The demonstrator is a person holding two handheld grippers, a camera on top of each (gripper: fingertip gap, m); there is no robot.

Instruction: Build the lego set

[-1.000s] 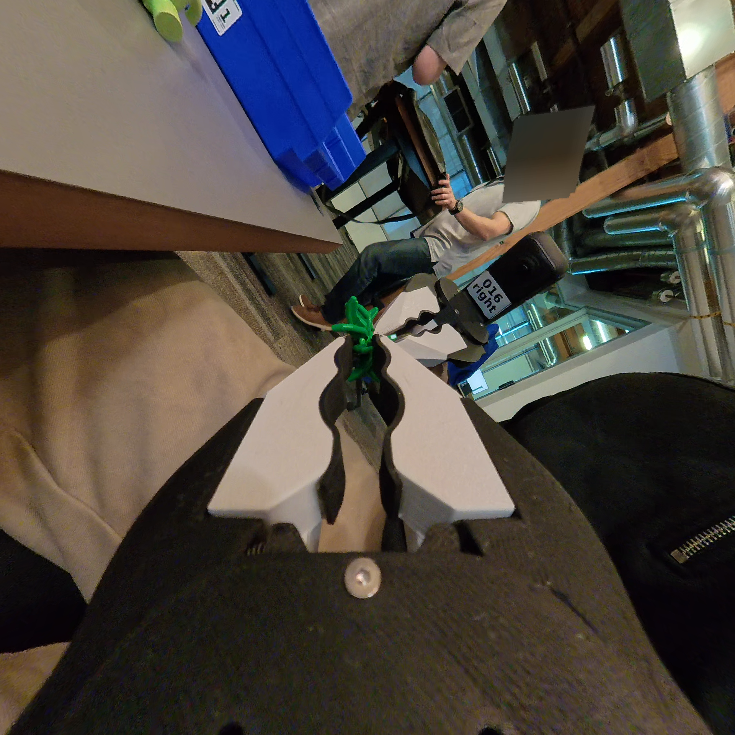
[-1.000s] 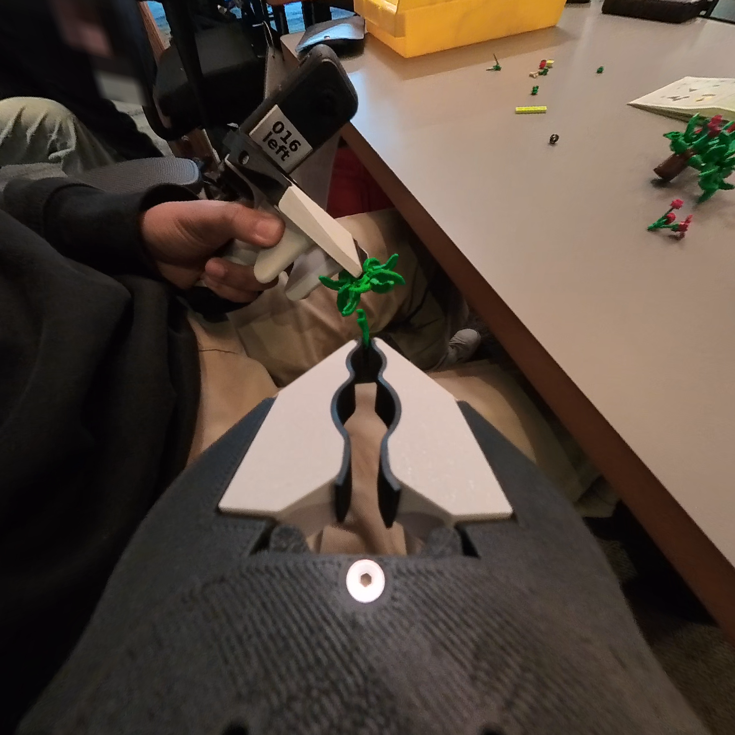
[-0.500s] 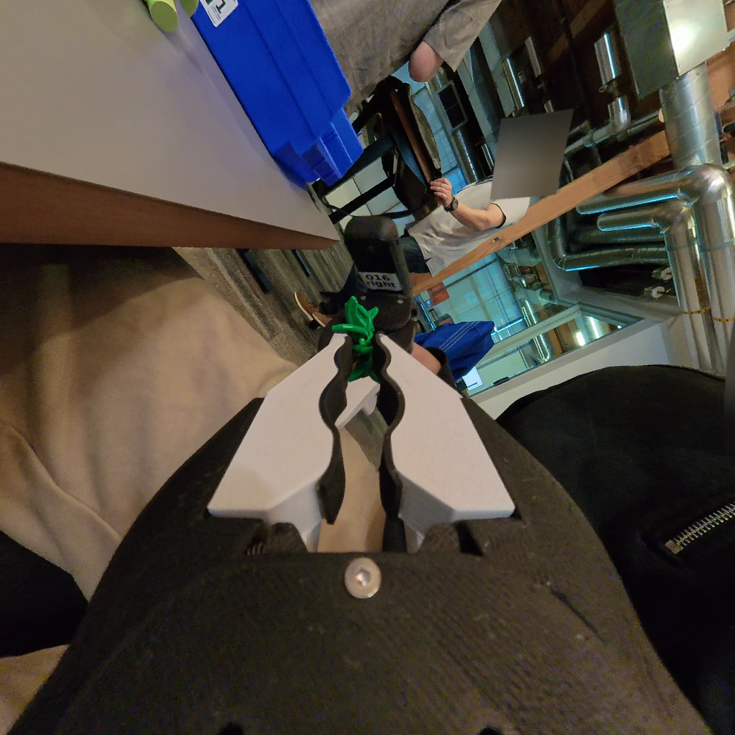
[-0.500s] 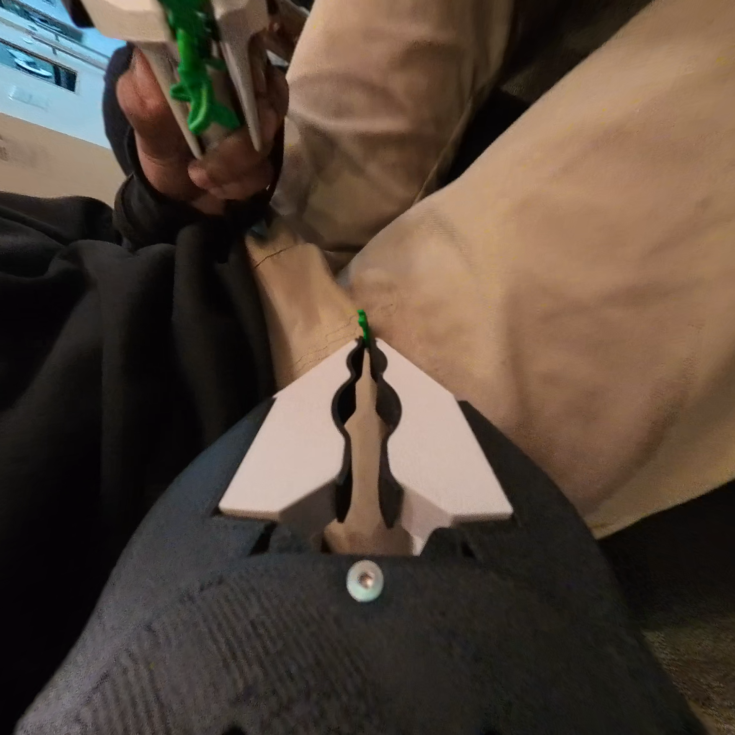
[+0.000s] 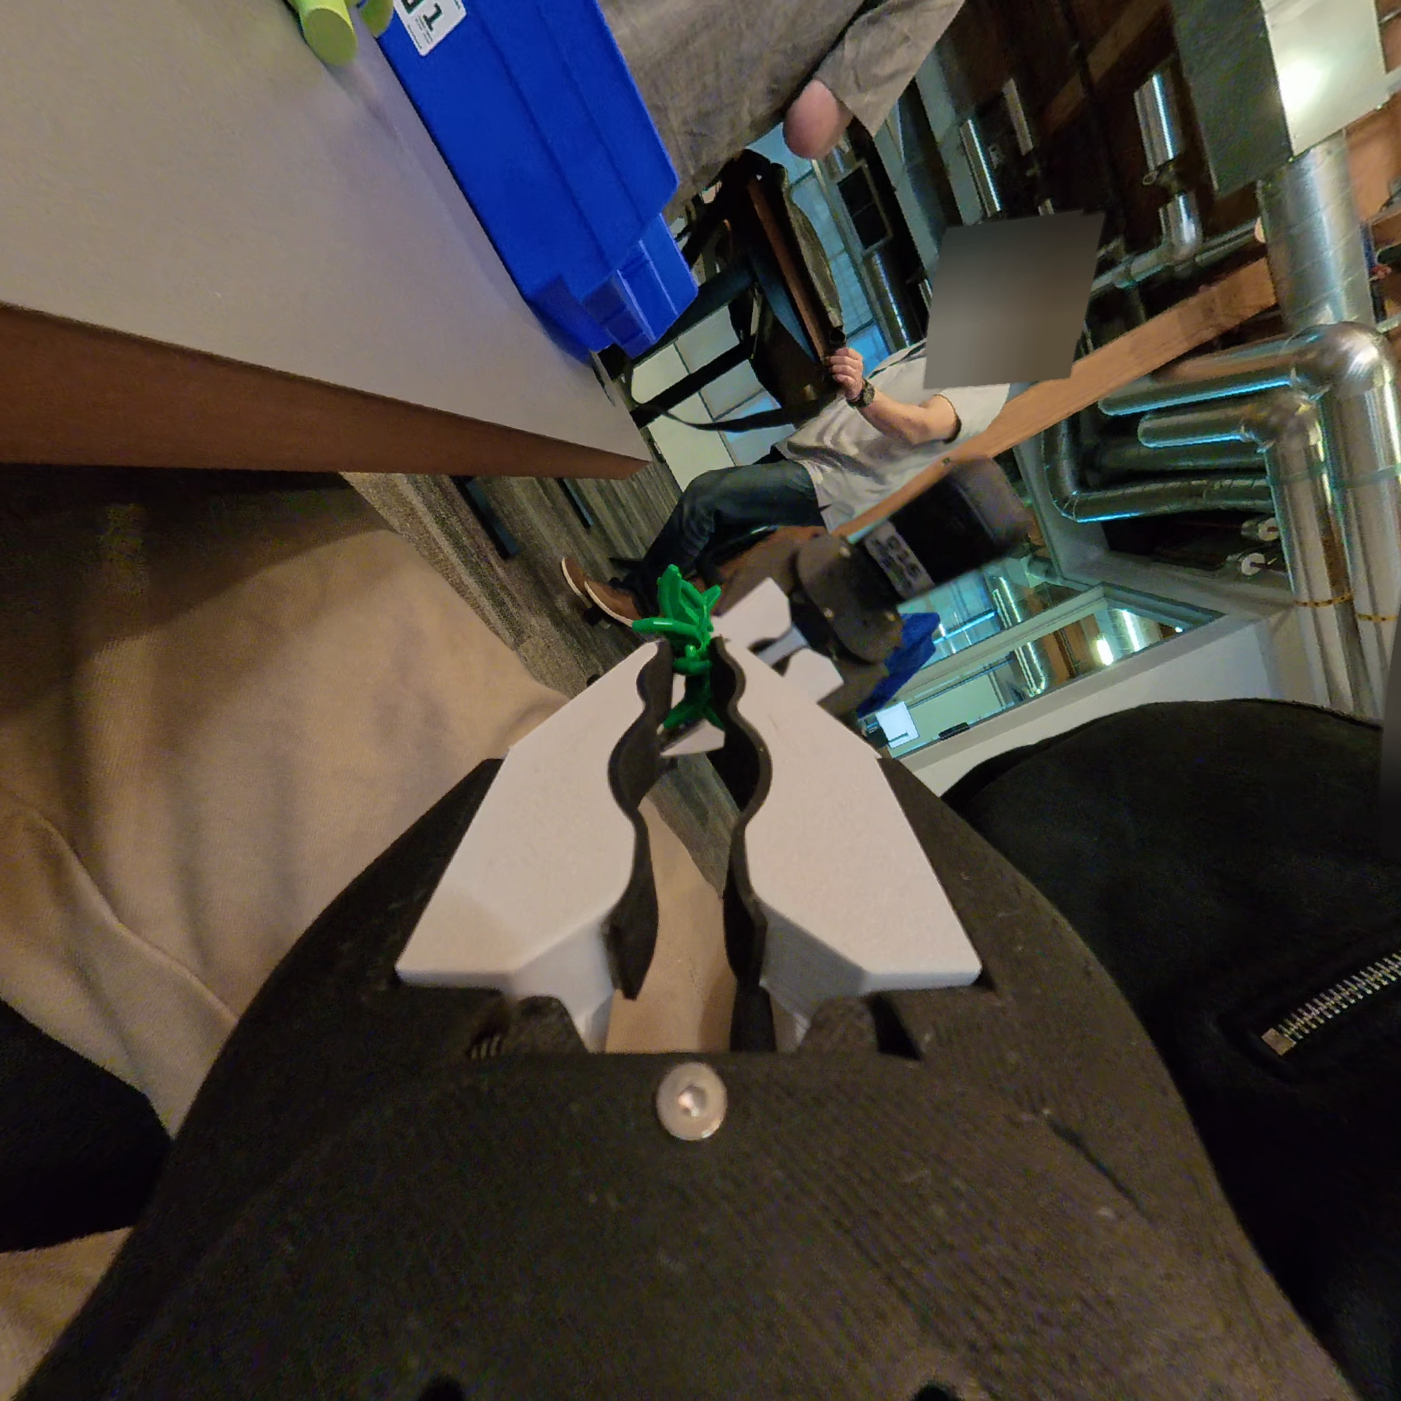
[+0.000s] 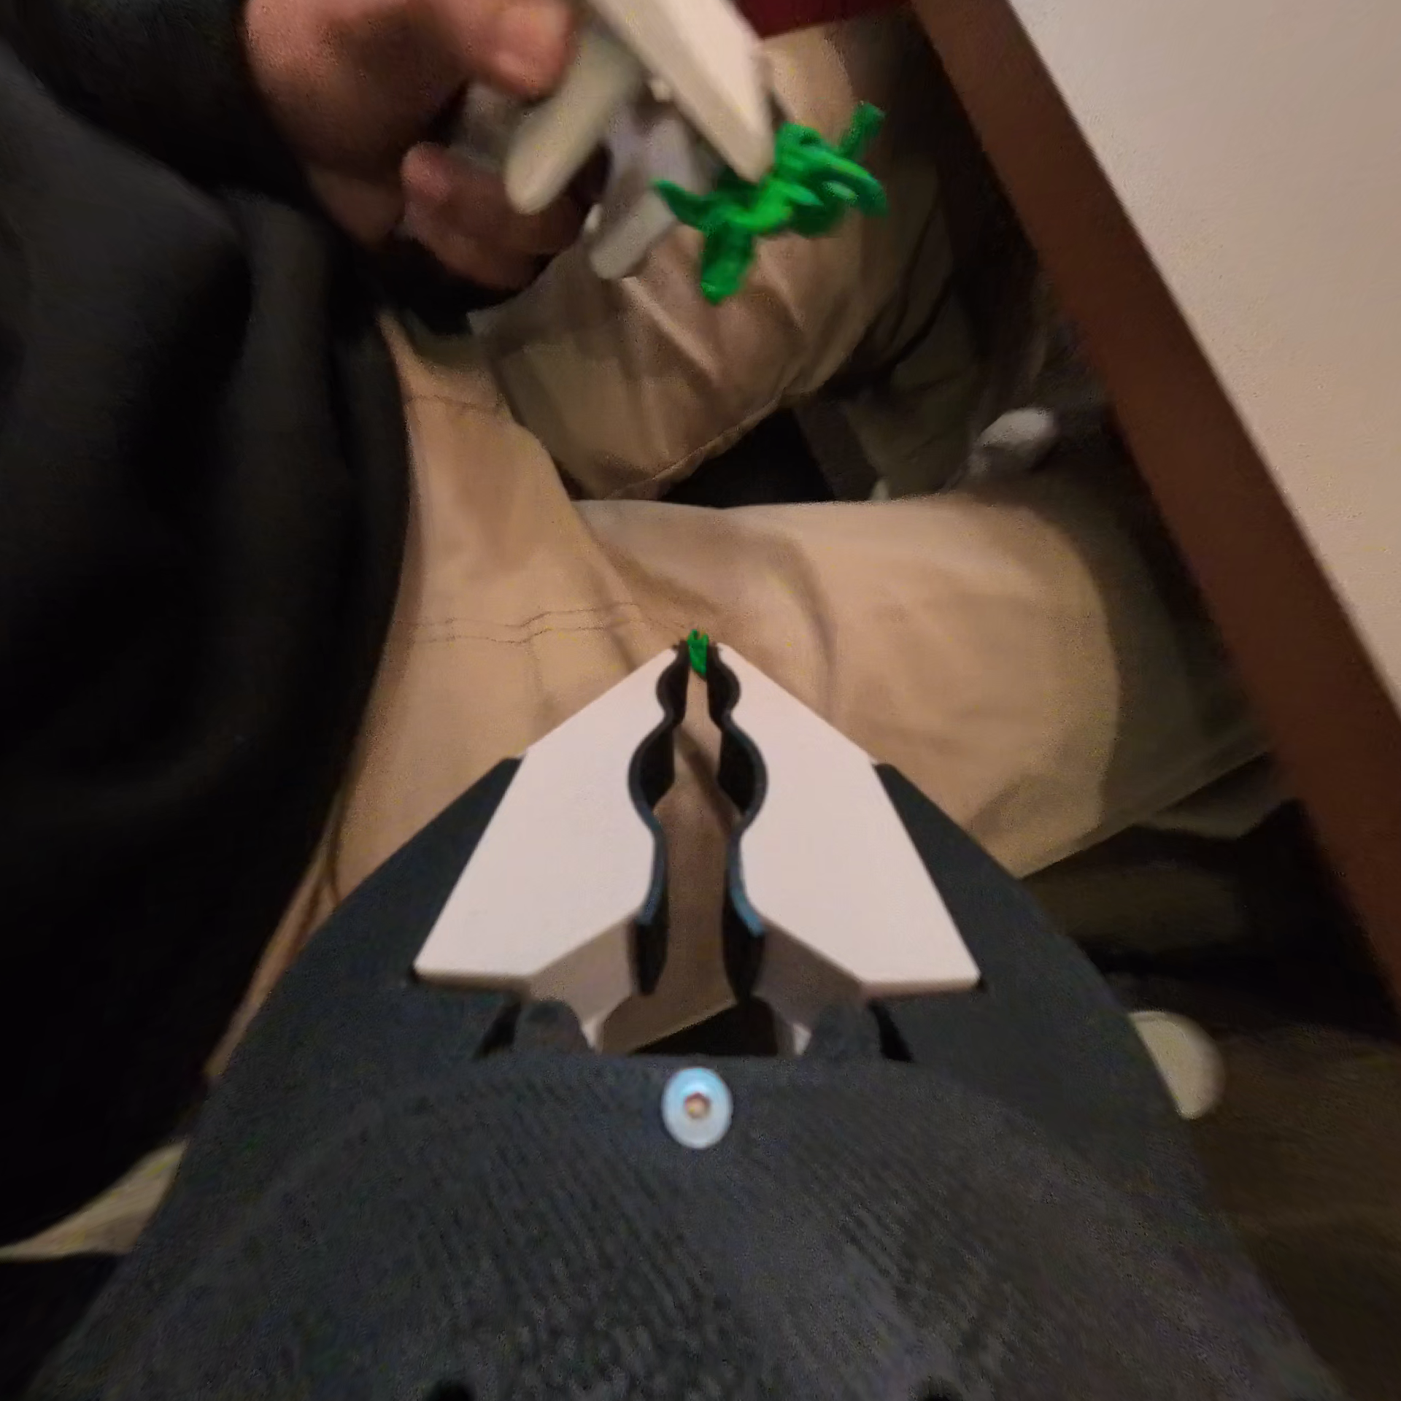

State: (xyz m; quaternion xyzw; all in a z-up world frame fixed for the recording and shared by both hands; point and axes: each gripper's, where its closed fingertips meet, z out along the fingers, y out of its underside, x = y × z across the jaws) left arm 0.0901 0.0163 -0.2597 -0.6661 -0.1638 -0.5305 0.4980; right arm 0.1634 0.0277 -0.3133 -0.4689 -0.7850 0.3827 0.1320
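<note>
My left gripper [image 5: 688,653] is shut on a bright green leafy plant piece [image 5: 686,629], whose fronds stick out past the fingertips. It is held below the table edge, over the person's lap. The same left gripper [image 6: 686,155] and its green plant piece [image 6: 773,201] show blurred at the top of the right wrist view. My right gripper [image 6: 696,658] is shut on a small green stem piece [image 6: 696,653] that barely pokes out between the fingertips, above the beige trousers. The right gripper [image 5: 766,633] also shows just behind the leaves in the left wrist view.
The table [image 5: 227,250] with its brown edge [image 6: 1183,424] lies above and to the right. A blue bin [image 5: 546,167] stands on it. A seated person [image 5: 849,455] is farther off. Beige trousers [image 6: 872,644] and a black jacket [image 6: 152,455] lie close under both grippers. The tips of one gripper are about 10 cm away from the tips of the other.
The right gripper swung down toward the lap and then back up, keeping hold of the small green stem. The left gripper stayed almost still with the leafy piece in it.
</note>
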